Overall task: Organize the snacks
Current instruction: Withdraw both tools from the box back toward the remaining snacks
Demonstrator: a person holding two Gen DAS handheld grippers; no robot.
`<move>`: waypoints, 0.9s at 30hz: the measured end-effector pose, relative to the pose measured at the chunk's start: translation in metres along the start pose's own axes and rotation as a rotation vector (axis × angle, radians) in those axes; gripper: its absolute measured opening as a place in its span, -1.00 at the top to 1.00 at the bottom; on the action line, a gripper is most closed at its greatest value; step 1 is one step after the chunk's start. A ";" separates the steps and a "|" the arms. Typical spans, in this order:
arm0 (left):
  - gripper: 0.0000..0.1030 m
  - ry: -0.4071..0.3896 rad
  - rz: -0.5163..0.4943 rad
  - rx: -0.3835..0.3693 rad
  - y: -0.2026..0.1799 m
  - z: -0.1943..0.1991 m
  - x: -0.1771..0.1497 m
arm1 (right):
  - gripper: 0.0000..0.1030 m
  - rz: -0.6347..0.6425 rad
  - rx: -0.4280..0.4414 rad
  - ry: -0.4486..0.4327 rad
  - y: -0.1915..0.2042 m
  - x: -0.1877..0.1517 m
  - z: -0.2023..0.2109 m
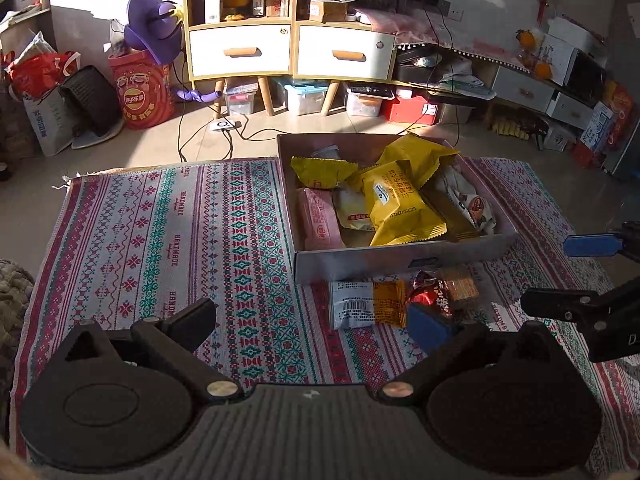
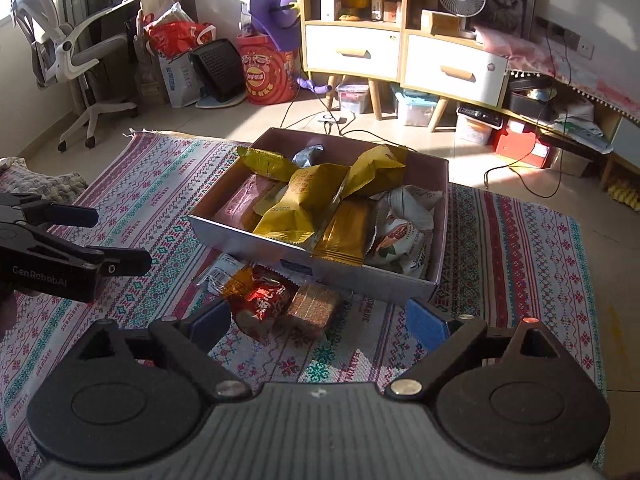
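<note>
A cardboard box on the patterned cloth holds several snack packets, mostly yellow ones. In front of the box lie three loose snacks: a white and orange packet, a red foil packet and a brown cracker block. My left gripper is open and empty, left of the loose snacks. My right gripper is open and empty, its fingers either side of the red packet and cracker block, just short of them.
The patterned cloth covers the low surface, with floor beyond its far edge. Wooden cabinets with white drawers stand behind, with cables, storage bins and a red Lay's bucket. An office chair stands at the far left.
</note>
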State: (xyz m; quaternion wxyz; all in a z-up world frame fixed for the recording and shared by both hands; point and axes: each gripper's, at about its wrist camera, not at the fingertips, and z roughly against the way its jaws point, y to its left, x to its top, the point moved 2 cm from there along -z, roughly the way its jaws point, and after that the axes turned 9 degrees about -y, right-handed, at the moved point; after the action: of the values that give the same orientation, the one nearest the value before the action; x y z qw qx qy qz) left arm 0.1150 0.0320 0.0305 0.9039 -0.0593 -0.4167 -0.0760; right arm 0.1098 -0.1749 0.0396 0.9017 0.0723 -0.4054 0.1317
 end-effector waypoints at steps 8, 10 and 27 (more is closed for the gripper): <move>-1.00 0.008 -0.019 0.063 0.026 0.019 -0.032 | -0.88 -0.116 -0.005 0.003 0.002 -0.027 -0.001; -1.00 0.015 -0.025 0.081 0.032 0.022 -0.039 | -0.88 -0.113 -0.031 0.021 0.006 -0.033 -0.005; -1.00 -0.086 0.088 0.194 0.084 0.029 -0.080 | -0.88 -0.069 -0.031 -0.031 0.036 -0.063 -0.011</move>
State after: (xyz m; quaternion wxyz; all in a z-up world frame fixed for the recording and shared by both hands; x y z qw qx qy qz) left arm 0.0572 0.1266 -0.0156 0.8892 0.0069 -0.4574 0.0069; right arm 0.0667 -0.1494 -0.0144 0.9003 0.0744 -0.4187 0.0929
